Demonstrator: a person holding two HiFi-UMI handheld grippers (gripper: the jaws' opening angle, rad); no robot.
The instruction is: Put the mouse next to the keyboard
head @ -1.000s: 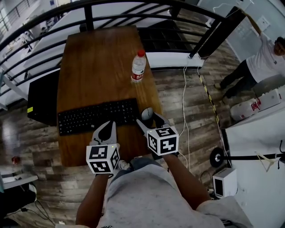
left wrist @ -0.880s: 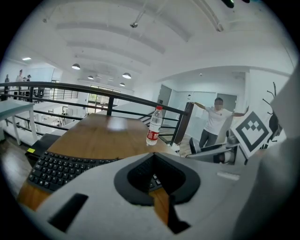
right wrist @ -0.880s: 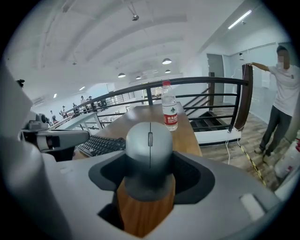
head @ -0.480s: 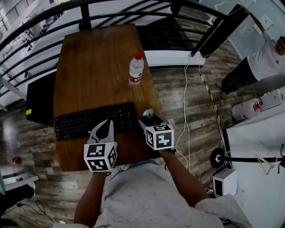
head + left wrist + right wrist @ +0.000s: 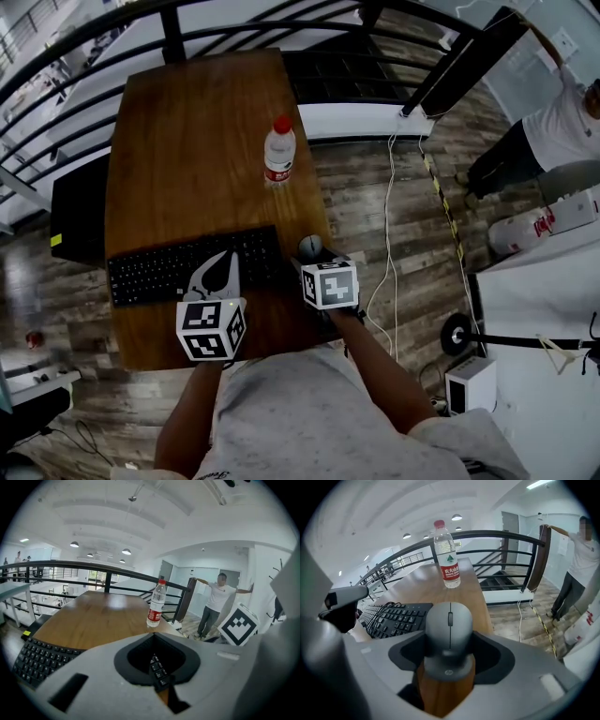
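A grey mouse (image 5: 310,247) (image 5: 449,634) lies on the wooden table (image 5: 187,141), just off the right end of the black keyboard (image 5: 187,267) (image 5: 393,618) and near the table's right edge. My right gripper (image 5: 317,260) (image 5: 446,670) is shut on the mouse, its jaws pressed against the sides of the mouse's rear. My left gripper (image 5: 221,266) (image 5: 161,686) is shut and holds nothing. It hovers over the right part of the keyboard (image 5: 40,660), whose keys show through the gap between its jaws.
A water bottle (image 5: 278,150) (image 5: 156,604) (image 5: 446,562) with a red cap stands upright beyond the mouse near the right edge. A black railing (image 5: 234,19) runs past the far end. A person (image 5: 553,122) stands on the floor at right. A dark panel (image 5: 75,206) sits left of the table.
My right gripper has moved in closer over the mouse, so its cube now sits right behind it. The left gripper has stayed over the keyboard.
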